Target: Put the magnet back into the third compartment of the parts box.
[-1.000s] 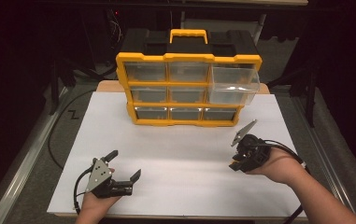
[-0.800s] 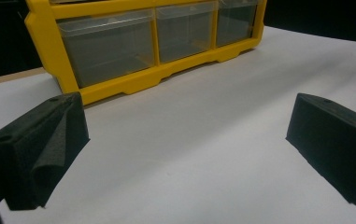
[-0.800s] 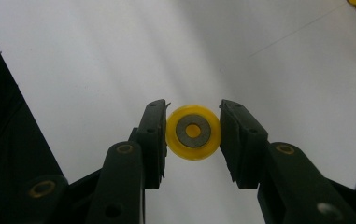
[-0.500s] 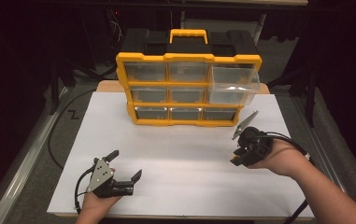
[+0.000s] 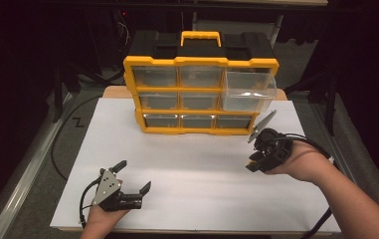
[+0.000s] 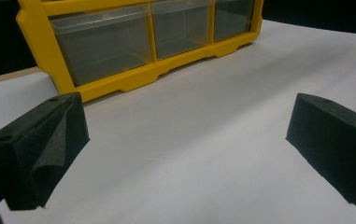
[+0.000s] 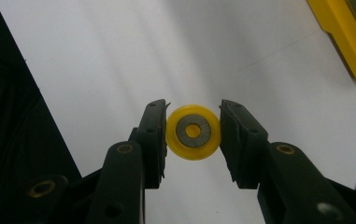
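A small yellow wheel (image 7: 178,142) with a grey ring in its middle sits clamped between the pads of my right gripper (image 7: 193,127). In the high view the right gripper (image 5: 254,158) hovers above the right side of the white sheet (image 5: 197,164), just in front of the yellow drawer cabinet (image 5: 199,94). The cabinet's top right clear drawer (image 5: 249,89) is pulled out. My left gripper (image 5: 135,175) rests low at the sheet's near left, jaws wide apart with nothing between them. In the left gripper view, the left gripper (image 6: 187,112) faces the cabinet's bottom drawers (image 6: 119,46).
The cabinet has a black top with a yellow carry handle (image 5: 200,37) and stands at the sheet's far edge. Cables (image 5: 60,149) trail along the table's left side. Dark floor and table legs surround the table.
My right gripper has lifted with the yellow wheel and drifted slightly right, closer to the cabinet's right end. The left gripper has stayed put.
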A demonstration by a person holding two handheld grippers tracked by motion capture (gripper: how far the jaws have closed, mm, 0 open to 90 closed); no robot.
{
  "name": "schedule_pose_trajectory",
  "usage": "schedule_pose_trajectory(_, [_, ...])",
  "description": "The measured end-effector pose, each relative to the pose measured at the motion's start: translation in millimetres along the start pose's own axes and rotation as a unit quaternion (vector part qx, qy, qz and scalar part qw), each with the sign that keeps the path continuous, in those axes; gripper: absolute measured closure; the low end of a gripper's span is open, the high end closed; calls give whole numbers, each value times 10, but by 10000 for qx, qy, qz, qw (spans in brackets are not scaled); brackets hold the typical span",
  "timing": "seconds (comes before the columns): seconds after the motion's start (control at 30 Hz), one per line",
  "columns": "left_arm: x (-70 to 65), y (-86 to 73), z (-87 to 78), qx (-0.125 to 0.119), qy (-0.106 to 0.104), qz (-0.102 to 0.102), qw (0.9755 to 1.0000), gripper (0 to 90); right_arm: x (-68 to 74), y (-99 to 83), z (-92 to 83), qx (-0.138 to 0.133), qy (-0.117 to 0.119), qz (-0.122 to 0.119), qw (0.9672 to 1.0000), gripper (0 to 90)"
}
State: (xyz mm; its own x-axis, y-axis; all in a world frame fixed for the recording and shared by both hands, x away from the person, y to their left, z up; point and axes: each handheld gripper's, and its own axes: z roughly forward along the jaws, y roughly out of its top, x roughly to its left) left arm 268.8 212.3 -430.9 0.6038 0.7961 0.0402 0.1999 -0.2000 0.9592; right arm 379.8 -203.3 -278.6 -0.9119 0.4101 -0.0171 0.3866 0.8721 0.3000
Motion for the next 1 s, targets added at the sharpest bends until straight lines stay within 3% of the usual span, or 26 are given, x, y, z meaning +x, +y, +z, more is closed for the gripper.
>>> schedule_pose_trajectory(1.0, [3,2,-3,-23,-14,-6,10000,2,-24,243,-432,-192,-82,-145,9997,650])
